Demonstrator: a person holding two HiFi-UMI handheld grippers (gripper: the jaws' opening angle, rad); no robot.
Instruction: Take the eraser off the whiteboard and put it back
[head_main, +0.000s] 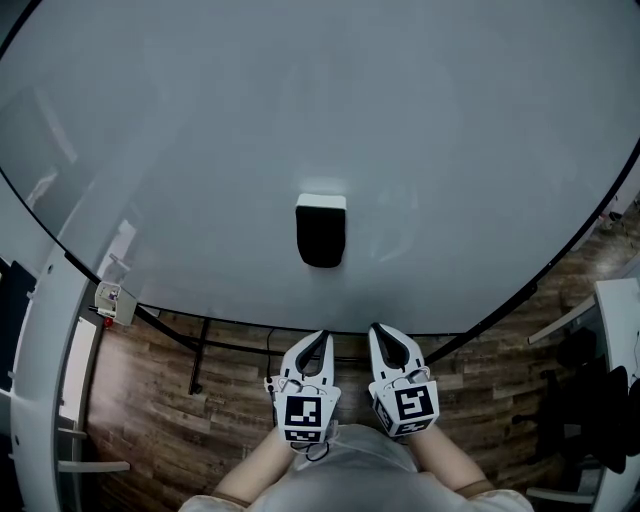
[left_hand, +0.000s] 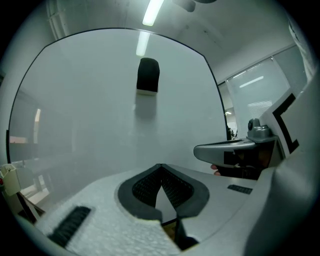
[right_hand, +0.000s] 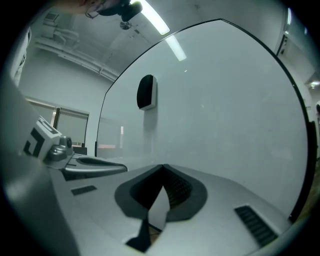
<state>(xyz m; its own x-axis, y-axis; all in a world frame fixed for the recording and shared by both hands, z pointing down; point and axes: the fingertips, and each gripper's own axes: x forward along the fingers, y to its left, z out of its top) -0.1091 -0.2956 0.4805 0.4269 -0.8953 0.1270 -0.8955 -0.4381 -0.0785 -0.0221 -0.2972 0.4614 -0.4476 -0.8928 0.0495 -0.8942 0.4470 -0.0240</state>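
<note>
A black eraser with a white base (head_main: 321, 231) clings to the middle of the whiteboard (head_main: 200, 130). It also shows high on the board as the eraser (left_hand: 148, 75) in the left gripper view and the eraser (right_hand: 146, 92) in the right gripper view. My left gripper (head_main: 318, 340) and right gripper (head_main: 380, 334) hang side by side below the board's lower edge, well short of the eraser. Both point at the board. Each has its tips together with nothing between them: left gripper (left_hand: 161, 167), right gripper (right_hand: 162, 167).
The whiteboard's dark frame (head_main: 470, 325) runs along its lower edge, with a stand leg (head_main: 197, 355) over wooden flooring. A small white box (head_main: 114, 300) sits at the board's lower left corner. A white post (head_main: 45, 380) stands at the left, furniture (head_main: 600, 400) at the right.
</note>
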